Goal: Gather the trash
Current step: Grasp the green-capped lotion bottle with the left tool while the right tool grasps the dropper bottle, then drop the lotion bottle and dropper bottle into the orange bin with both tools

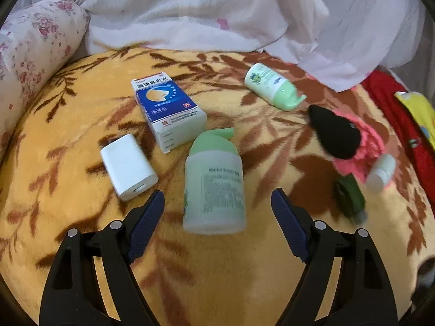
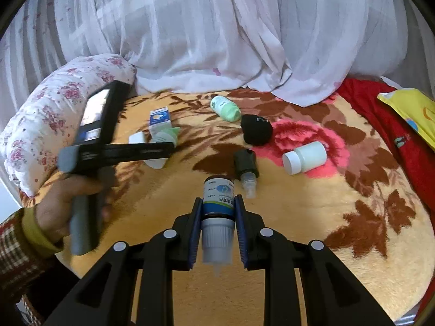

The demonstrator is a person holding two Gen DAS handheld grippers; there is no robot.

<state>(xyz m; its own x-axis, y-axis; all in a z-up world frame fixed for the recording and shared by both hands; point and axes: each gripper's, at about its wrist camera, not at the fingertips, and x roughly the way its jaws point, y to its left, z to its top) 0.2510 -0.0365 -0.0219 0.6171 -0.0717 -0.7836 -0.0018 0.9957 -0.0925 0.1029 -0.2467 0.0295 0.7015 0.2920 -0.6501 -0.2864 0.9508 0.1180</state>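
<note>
From my remote station I count two pale green pump bottles, near [image 1: 214,187] and far [image 1: 272,87]; one blue-and-white carton [image 1: 168,108]; one white charger block [image 1: 127,167]; one white screw-cap jar [image 2: 304,157]; one dark green dropper bottle [image 2: 246,168]; one brown spray bottle with a blue label [image 2: 218,212]; one black sock ball [image 2: 255,129]; two grippers, left [image 1: 217,206] and right [image 2: 218,217].

Fuzzy yellow blanket w/ brown leaf print [image 1: 81,103] covers the bed. Rolled floral-print pink-and-white quilt [image 1: 35,46] at left edge. Sheer white curtain fabric [image 2: 217,32] bunched along the back. Red cloth [image 2: 394,135] at right.
</note>
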